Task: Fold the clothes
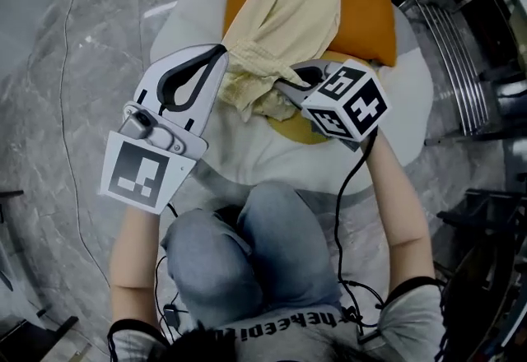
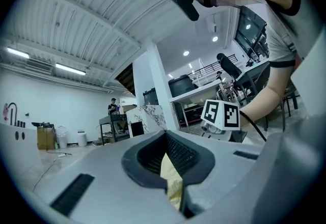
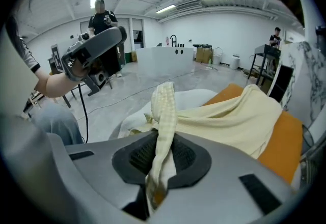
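A pale yellow garment lies crumpled over an orange garment on a round white table. My left gripper is shut on the yellow cloth's near left edge; in the left gripper view a strip of that yellow cloth is pinched between the jaws. My right gripper is shut on the yellow cloth's near edge a little to the right, and in the right gripper view a bunched fold of the yellow garment runs up out of the jaws. The two grippers are close together.
The person sits at the table's near edge with knees in grey jeans below the grippers. A metal rack stands at the right. A thin cable runs over the grey floor at the left. Another person stands far back.
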A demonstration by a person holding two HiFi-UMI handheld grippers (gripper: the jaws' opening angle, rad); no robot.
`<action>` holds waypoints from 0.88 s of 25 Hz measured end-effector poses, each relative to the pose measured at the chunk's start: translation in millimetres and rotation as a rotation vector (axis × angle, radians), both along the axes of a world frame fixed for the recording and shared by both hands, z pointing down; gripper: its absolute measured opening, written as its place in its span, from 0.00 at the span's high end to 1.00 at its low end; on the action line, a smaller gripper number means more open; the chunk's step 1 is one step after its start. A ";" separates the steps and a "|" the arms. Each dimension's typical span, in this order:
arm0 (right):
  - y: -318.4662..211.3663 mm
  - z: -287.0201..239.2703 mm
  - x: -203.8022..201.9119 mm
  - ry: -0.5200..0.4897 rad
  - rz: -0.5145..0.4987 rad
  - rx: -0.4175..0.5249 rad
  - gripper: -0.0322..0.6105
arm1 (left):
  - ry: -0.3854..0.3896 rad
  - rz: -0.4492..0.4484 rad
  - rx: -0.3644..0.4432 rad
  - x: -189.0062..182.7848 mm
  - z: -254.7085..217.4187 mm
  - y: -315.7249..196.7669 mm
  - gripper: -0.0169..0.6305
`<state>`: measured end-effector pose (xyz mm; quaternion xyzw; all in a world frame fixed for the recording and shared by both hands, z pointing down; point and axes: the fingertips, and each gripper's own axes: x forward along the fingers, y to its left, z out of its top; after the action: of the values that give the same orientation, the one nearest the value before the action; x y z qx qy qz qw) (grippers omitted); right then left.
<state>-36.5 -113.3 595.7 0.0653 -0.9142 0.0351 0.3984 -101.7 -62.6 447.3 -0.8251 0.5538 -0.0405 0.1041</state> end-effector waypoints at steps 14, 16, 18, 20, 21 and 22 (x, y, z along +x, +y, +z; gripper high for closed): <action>-108.7 -57.4 -9.2 0.148 0.069 0.271 0.89 | -0.002 0.112 0.003 -0.5 -12.5 -56.6 0.97; -125.5 -65.4 -9.4 0.160 0.081 0.299 0.89 | 0.000 0.118 0.000 -2.3 -13.4 -64.7 0.97; -144.2 -73.0 -10.2 0.161 0.101 0.314 0.89 | 0.003 0.119 0.000 -5.4 -15.4 -74.9 0.97; -164.3 -79.3 -11.6 0.156 0.123 0.317 0.89 | 0.006 0.119 0.003 -9.2 -19.0 -87.6 0.97; -174.0 -81.5 -12.3 0.152 0.134 0.315 0.89 | 0.008 0.119 0.004 -11.1 -20.9 -94.4 0.97; -183.5 -83.3 -12.9 0.149 0.144 0.313 0.89 | 0.011 0.119 0.003 -12.8 -22.5 -101.3 0.97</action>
<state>-49.3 -296.8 512.4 0.1944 -0.8695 -0.0839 0.4463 -114.6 -163.9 424.7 -0.8567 0.5043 -0.0288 0.1043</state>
